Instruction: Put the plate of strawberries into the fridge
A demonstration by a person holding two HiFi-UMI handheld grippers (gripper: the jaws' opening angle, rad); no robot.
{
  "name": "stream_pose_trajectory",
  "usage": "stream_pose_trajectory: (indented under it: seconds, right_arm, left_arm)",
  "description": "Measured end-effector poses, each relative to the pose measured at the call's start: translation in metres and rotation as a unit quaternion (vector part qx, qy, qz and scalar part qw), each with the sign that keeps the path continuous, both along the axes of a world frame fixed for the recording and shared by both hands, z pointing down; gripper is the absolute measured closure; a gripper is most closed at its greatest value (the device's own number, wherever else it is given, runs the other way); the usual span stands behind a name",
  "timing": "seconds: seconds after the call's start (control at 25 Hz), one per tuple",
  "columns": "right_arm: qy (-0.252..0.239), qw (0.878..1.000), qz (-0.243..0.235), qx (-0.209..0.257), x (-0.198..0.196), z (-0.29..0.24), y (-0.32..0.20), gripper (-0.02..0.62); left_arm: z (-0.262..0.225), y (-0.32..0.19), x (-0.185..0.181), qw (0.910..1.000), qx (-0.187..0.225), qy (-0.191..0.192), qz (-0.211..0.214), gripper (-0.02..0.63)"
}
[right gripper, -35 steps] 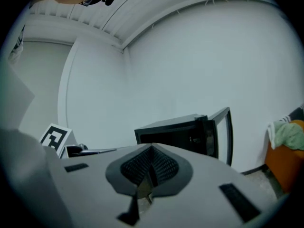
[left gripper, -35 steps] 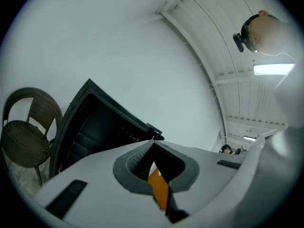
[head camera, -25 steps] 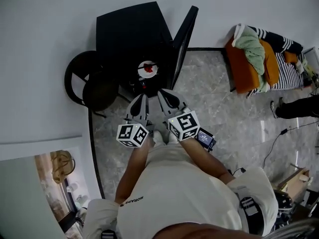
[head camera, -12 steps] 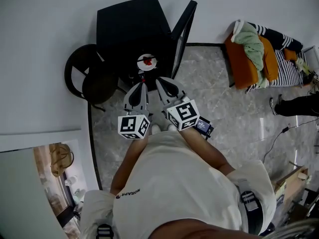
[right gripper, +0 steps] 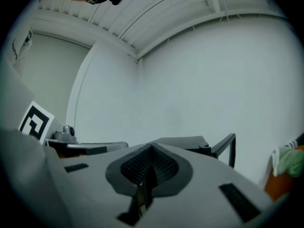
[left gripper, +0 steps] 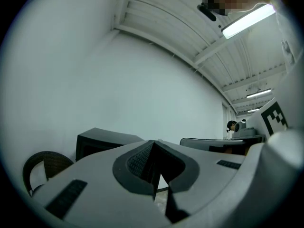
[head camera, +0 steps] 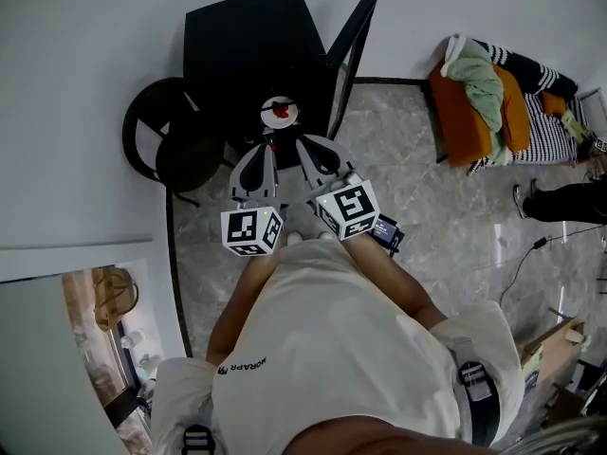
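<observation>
Head view: the plate of strawberries [head camera: 280,111] shows against the open black fridge's [head camera: 248,36] dark front, just past the left gripper [head camera: 266,148] and right gripper [head camera: 305,146], over the marbled grey floor [head camera: 427,207].
Left gripper view: jaws clenched together, white wall [left gripper: 118,80] ahead.
Right gripper view: jaws pressed together too.

We stand on a grey marbled floor [head camera: 427,207] beside plain white walls [head camera: 85,83]; a round black chair [head camera: 175,154] sits near the wall, an orange seat [head camera: 465,131] piled with clothes [head camera: 479,88] farther off, a strip light [left gripper: 247,21] overhead
</observation>
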State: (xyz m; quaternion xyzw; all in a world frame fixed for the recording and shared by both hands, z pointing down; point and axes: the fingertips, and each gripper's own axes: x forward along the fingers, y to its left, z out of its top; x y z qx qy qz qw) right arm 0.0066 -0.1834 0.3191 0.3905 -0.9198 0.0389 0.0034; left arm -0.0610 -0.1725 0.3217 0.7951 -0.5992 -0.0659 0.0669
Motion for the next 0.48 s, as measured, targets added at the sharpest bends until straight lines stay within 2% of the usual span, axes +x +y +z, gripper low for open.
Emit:
stream_pose_trajectory:
  seconds: [0.48]
  right_arm:
    - [0.003, 1.000, -0.009, 0.012, -0.0021, -0.0012, -0.0050, 0.583]
  left_arm:
    - [-0.0068, -0.0056, 0.0034, 0.9997, 0.015, -0.019, -0.003, 0.606]
